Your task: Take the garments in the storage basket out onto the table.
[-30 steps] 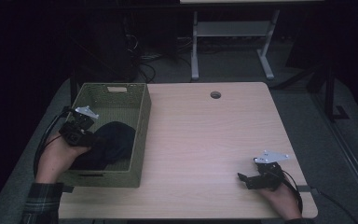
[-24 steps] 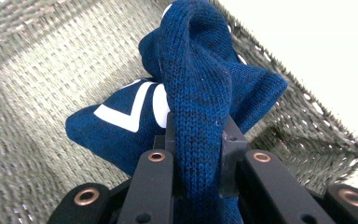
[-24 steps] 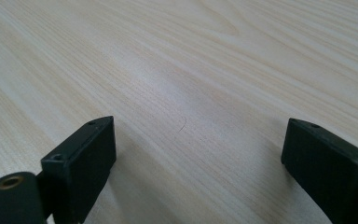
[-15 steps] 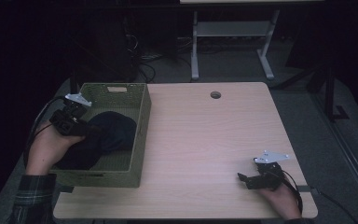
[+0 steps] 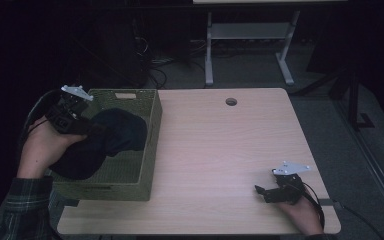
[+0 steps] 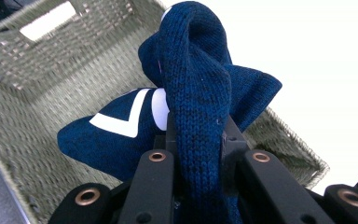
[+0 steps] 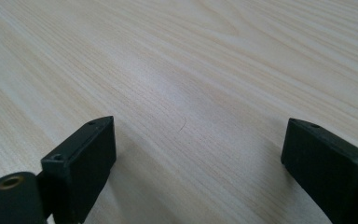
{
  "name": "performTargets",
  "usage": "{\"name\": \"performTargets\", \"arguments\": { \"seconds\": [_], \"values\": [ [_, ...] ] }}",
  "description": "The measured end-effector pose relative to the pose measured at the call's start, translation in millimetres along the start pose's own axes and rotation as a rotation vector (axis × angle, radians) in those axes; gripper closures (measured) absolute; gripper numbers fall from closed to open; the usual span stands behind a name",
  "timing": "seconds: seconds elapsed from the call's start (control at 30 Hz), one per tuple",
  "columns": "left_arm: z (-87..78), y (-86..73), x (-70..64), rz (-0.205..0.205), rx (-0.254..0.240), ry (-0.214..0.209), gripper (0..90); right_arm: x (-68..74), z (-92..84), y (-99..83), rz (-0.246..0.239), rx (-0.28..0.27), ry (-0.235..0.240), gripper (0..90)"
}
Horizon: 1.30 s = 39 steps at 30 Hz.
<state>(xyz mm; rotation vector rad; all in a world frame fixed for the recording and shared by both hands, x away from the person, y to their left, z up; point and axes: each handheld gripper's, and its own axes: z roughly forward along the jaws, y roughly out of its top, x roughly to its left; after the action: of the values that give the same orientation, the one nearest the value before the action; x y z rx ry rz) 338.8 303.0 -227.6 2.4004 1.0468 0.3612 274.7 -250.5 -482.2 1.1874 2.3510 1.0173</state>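
Clamping a fold of the navy knit garment [image 6: 200, 93], the left gripper [image 5: 75, 120] holds it partly raised over the woven basket [image 5: 147, 145] — seemingly mid-extraction, needing a clear lift — while right of the basket the right gripper [image 5: 267, 192] rests agape on the table [image 5: 220, 150].

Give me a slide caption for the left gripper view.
Left gripper clamps a fold of navy knit garment, lifting it over the woven basket.
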Motion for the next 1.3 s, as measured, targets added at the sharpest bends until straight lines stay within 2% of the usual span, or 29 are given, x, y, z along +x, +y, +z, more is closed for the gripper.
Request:
{"name": "performTargets", "arguments": {
  "seconds": [0.6,0.83,0.93,1.0,1.3],
  "values": [
    [-21.3,29.6,-7.2,0.036,-0.052,-0.024,79.6,0.0,0.0,0.0,0.000,0.000,0.000,9.5],
    [-24.5,39.3,-11.0,0.042,-0.083,-0.069,79.7,-0.1,0.0,0.0,-0.001,0.000,0.000,9.6],
    [-22.6,46.0,-15.7,0.057,-0.101,-0.119,79.8,0.0,0.0,0.0,-0.001,0.000,0.000,9.5],
    [-21.1,49.9,-18.8,0.065,-0.105,-0.137,79.9,0.0,0.0,0.0,0.000,0.000,0.000,9.6],
    [-12.4,72.3,-35.6,0.103,-0.116,-0.164,80.0,-0.1,0.0,0.0,-0.001,0.000,0.000,9.6]
  ]
}}
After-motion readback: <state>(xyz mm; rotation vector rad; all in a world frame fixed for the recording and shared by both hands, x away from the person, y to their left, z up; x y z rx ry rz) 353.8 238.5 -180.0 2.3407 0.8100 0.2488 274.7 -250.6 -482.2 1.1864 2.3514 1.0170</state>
